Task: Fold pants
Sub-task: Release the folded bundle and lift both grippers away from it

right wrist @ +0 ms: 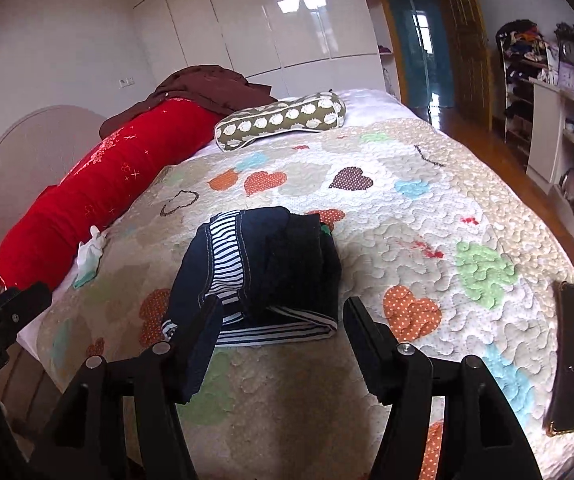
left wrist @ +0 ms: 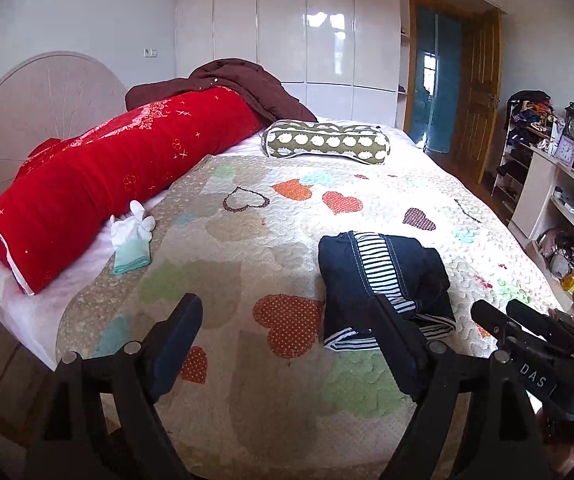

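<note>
On the bed: folded pants lie bundled on the heart-print quilt.
Left claw: wide, empty, pants at its two o'clock.
Right claw: wide, empty, pants at twelve o'clock.

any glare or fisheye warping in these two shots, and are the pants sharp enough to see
Left wrist view: window glare on the glossy wardrobe doors, bed edges bowed, dark corners; the folded pants are sharp, stitching visible. Right wrist view: the same glare higher up, stronger bowing of the quilt, the phone stretched at the rim; pants crisp.
</note>
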A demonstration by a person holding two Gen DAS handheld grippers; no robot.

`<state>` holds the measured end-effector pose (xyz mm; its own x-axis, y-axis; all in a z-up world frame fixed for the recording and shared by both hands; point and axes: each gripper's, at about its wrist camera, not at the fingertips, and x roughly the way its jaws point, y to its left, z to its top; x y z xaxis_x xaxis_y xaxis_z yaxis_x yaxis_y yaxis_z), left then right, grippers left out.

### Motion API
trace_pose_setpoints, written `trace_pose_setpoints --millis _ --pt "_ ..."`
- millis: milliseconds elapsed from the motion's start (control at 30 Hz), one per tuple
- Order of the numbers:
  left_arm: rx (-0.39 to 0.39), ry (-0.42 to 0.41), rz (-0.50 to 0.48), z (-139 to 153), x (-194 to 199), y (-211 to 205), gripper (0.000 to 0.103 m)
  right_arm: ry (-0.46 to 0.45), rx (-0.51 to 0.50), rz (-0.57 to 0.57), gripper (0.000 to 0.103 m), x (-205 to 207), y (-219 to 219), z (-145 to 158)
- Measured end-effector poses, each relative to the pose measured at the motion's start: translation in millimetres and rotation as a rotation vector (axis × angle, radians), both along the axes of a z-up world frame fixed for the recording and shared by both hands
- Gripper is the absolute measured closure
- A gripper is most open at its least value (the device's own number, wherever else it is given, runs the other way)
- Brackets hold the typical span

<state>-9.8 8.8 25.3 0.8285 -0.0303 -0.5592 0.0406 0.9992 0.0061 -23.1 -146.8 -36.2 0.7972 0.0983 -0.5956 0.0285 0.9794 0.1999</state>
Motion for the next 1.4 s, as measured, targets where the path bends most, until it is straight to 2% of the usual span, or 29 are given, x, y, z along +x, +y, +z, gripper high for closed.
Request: trace_pose_setpoints --millis 100,233,900,1400 --pt "0.017 -0.029 0.014 7 -8 -4 0.014 -0.028 -0.047 -0.006 0.033 -7 5 7" --pt "0.041 -0.046 0.024 13 -13 -8 0.011 -0.025 -0.047 -0.014 0.033 -12 3 8" --pt "0.033 0.009 -0.020 4 -11 -15 0.010 0.031 -0.046 -0.020 0.032 -15 8 -5" --pt "0.013 -0.049 -0.022 26 -31 -12 0.010 0.001 -0.074 0.009 0.030 -28 23 15"
